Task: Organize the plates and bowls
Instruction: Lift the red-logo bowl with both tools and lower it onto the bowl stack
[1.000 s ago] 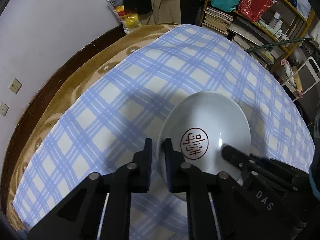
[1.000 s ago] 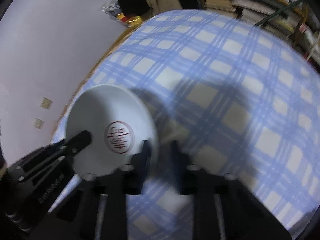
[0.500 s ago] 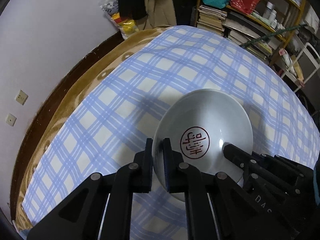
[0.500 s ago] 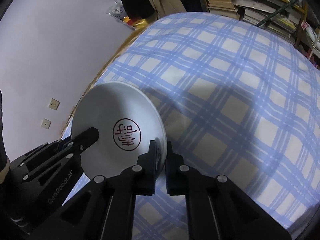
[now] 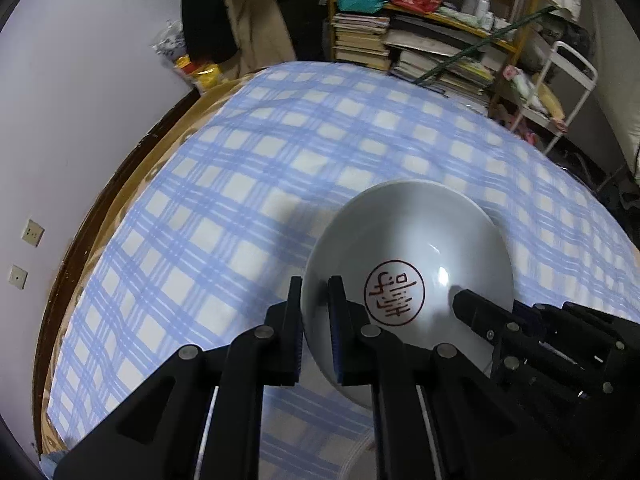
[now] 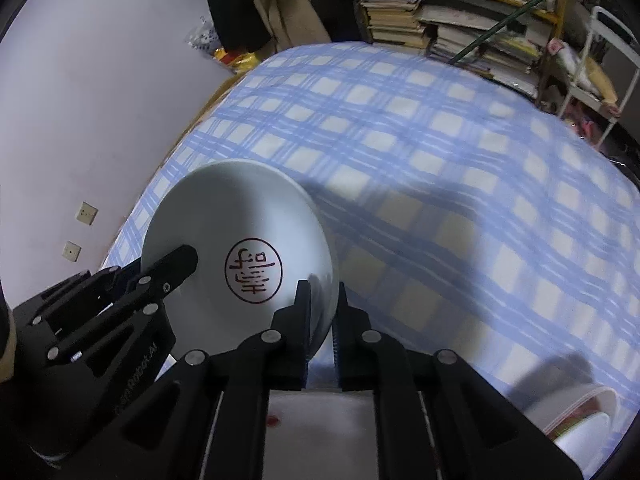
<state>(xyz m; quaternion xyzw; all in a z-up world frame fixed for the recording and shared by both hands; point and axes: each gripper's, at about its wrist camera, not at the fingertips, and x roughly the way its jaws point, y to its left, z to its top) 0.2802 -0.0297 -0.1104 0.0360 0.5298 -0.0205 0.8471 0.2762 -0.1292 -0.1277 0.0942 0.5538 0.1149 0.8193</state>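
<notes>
Both grippers, left gripper [image 5: 316, 312] and right gripper [image 6: 322, 312], jaws clamping rim of white bowl [image 5: 408, 264], carrying it above checked cloth [image 5: 280, 168]. Next: setting it onto dishes [image 6: 580, 420], keeping level.

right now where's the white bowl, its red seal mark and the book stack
white bowl [image 5: 400, 216]: left wrist view, far inner wall
red seal mark [image 5: 394, 299]: left wrist view, middle of the circle
book stack [image 5: 360, 40]: left wrist view, spines
</notes>
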